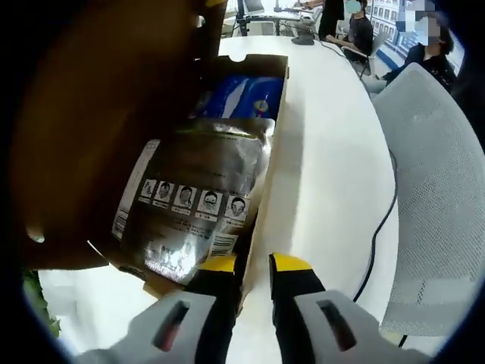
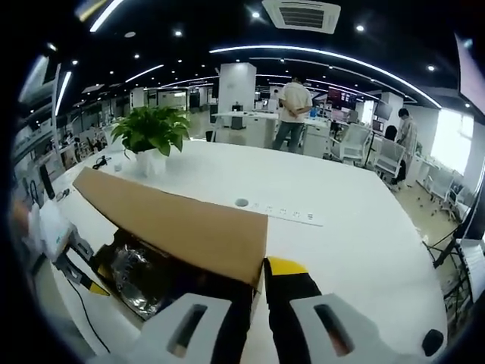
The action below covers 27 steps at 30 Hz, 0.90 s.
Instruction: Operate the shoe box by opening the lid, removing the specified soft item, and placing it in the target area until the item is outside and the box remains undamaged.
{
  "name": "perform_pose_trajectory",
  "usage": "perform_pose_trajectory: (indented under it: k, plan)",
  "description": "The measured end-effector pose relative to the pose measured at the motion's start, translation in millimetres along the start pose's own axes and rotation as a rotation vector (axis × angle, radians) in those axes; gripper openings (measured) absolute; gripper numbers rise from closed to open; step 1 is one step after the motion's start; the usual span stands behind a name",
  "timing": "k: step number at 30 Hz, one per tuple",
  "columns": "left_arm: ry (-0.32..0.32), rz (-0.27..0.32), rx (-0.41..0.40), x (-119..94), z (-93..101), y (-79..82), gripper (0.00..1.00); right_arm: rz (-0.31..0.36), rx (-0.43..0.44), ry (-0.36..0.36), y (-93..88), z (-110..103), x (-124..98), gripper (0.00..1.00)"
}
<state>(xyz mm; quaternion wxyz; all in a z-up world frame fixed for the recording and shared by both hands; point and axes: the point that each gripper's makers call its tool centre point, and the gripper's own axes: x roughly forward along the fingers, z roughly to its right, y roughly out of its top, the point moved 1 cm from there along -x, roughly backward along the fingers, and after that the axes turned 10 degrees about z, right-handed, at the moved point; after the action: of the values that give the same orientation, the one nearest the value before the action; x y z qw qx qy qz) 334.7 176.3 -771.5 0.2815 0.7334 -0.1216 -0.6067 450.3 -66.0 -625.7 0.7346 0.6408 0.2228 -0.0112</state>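
both hand-held grippers clamp shoe box [image 1: 261,189] wall — lid [image 1: 91,114] raised, glossy bag [image 1: 193,205] inside

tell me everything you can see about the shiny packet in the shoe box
The packet is a soft, glossy dark pouch, crinkled and reflective like foil or plastic. A row of small face pictures and a barcode are printed near its lower end. It lies lengthwise inside the open cardboard shoe box, over a blue item farther back. The left tongs straddle the box's near wall.
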Motion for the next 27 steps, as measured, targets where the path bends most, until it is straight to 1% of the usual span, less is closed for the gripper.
perform_pose_trajectory:
  k: [4, 7, 9, 10, 11, 12, 13, 14, 15, 17, 18, 21, 22, 24, 25, 27]
  plan:
    - [-0.002, -0.011, -0.005, 0.5, -2.5, -0.9, 0.1, -0.003, 0.0, 0.003, 0.4, -0.3, 1.0, 0.02]
    - [-0.001, -0.012, 0.013, 0.3, -1.9, -1.3, 0.09, -0.001, -0.001, 0.002, -0.5, -0.6, 0.5, 0.02]
    - [0.011, -0.018, 0.048, 1.4, -3.1, -2.0, 0.08, 0.002, -0.005, 0.0, -1.7, -1.6, -0.4, 0.02]
    - [0.014, -0.021, 0.053, 3.7, -3.2, -3.2, 0.09, 0.003, -0.008, -0.001, -2.0, -1.8, -0.8, 0.02]
    - [0.012, -0.03, 0.05, 7.6, -1.4, -5.2, 0.13, 0.003, -0.011, -0.003, -2.9, -1.7, -1.3, 0.01]
    - [-0.005, -0.068, 0.083, 10.3, 3.9, -9.0, 0.15, 0.001, -0.012, -0.003, -3.5, -1.4, -1.7, 0.01]
    - [0.03, -0.097, 0.127, 10.0, -1.2, -9.8, 0.13, -0.002, -0.011, -0.001, -4.2, -1.4, -2.4, 0.01]
    - [0.074, -0.117, 0.169, 9.1, -8.8, -10.0, 0.08, -0.005, -0.007, 0.005, -4.7, -2.0, -3.1, 0.02]
    - [0.031, -0.086, 0.107, 13.0, -0.4, -8.8, 0.08, -0.007, -0.01, 0.011, -5.3, -2.7, -4.3, 0.02]
    - [0.038, -0.071, 0.09, 10.4, -4.2, -8.1, 0.08, -0.008, -0.013, 0.018, -5.5, -3.8, -6.0, 0.02]
    - [0.028, -0.073, 0.085, 9.8, -4.7, -8.5, 0.08, -0.005, -0.007, 0.019, -5.1, -4.4, -6.3, 0.02]
    - [0.021, -0.083, 0.092, 10.2, -3.5, -9.1, 0.07, -0.002, 0.017, 0.012, -4.1, -4.5, -5.9, 0.02]
    - [0.019, -0.082, 0.095, 10.1, -3.2, -9.1, 0.07, 0.002, 0.035, -0.001, -2.3, -3.8, -6.9, 0.02]
    - [0.013, -0.077, 0.107, 9.4, -2.6, -9.4, 0.07, 0.025, 0.031, -0.012, 1.3, -2.3, -7.0, 0.01]
    - [0.01, -0.074, 0.123, 9.2, -2.3, -9.7, 0.07, 0.028, 0.028, -0.015, 1.4, -2.1, -6.8, 0.01]
    - [0.013, -0.078, 0.13, 9.6, -2.8, -10.0, 0.07, 0.028, 0.032, -0.019, 0.9, -1.6, -6.9, 0.01]
